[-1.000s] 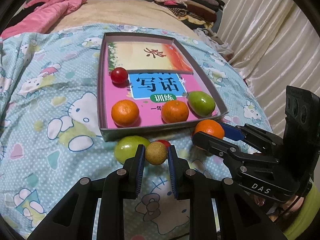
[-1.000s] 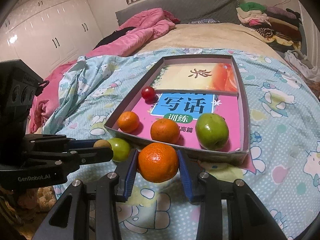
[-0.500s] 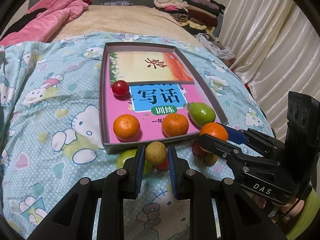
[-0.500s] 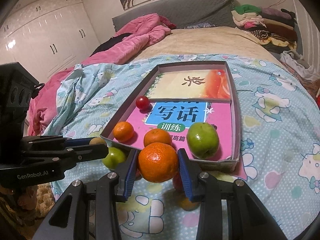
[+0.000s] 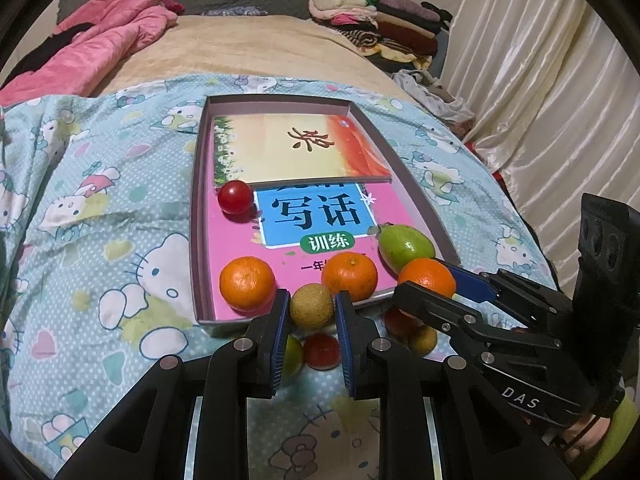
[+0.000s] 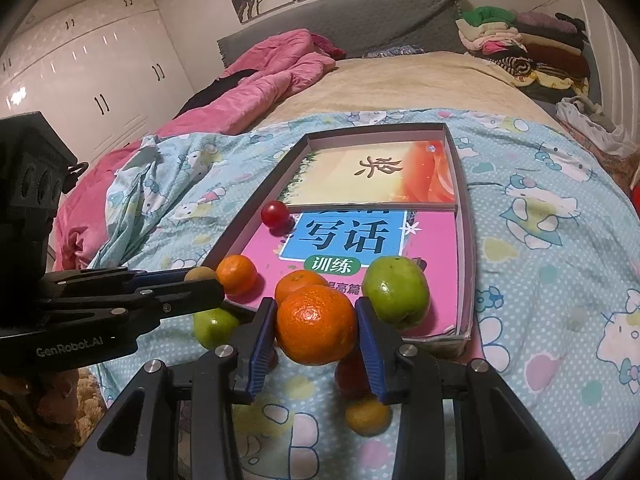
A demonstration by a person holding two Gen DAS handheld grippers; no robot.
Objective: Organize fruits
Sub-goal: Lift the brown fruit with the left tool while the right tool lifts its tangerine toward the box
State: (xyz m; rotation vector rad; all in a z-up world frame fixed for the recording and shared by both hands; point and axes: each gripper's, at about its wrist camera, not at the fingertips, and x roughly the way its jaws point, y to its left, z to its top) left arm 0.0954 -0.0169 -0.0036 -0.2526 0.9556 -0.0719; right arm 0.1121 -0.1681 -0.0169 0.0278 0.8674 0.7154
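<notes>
**Both grippers carry fruit at the tray's near edge**

Left wrist view: the left gripper (image 5: 312,310) is clamped on a small tan fruit (image 5: 311,306), its pads pressing the fruit's 2 sides. The fruit looks light, firm and round, so it may roll once freed; a hold across its widest part, as here, suits it. It hangs just over the near wall of the tray (image 5: 199,184), between 2 oranges already inside. A cherry tomato (image 5: 235,197) sits by the tray's left wall and a green fruit (image 5: 406,243) near its right wall. The gripper points steeply down toward the near edge.

Right wrist view: the right gripper (image 6: 316,326) holds a large orange (image 6: 316,324) at its equator, jaws set moderately wide around it. The rind is firm and slightly dimpled, so slipping seems unlikely, though it is heavier than the tan fruit. It hovers before the tray's near right corner, tilted downward. On the bedspread (image 6: 540,280) below, 1 green, 1 red and 1 yellowish fruit wait outside the tray
</notes>
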